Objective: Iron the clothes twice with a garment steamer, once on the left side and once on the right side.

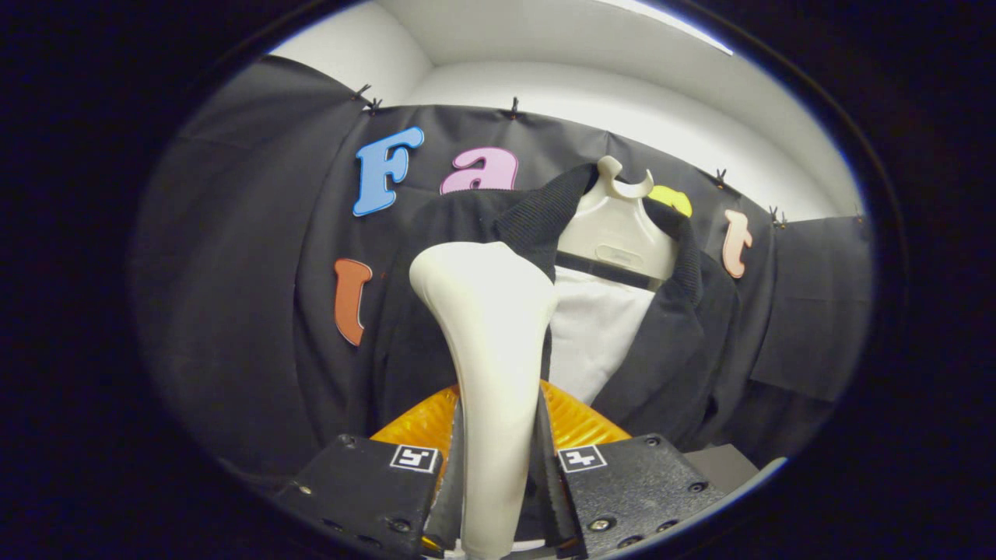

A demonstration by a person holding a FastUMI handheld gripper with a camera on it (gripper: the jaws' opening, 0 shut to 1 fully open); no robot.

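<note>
Gripper: the gripper is clamping the garment steamer, with one finger pressing on each side of the steamer's narrow handle.
Fingers: the two fingers are sitting close together, parted just by the handle's width; each is carrying a small square marker on its upper face.
Garment steamer: the garment steamer is standing upright between the fingers, cream in colour, rising from a slim handle and widening into a rounded head that is tilting a little towards the left finger's side.
Steamer head: the head is reaching up beyond the fingers and overlapping the jacket's panel on the left finger's side; whether it is touching the cloth, I cannot tell.
Jacket: a dark jacket is hanging open just ahead of the fingers, its ribbed collar spreading to both sides above the steamer head.
Hanger: a cream hanger is holding the jacket by the collar, sitting beyond the steamer and slightly towards the right finger's side, with its hook curving upward.
White panel: a white surface is showing in the jacket's open front, beside the steamer on the right finger's side.
Orange part: a ribbed orange piece is lying behind the handle, just above the fingers.
</note>
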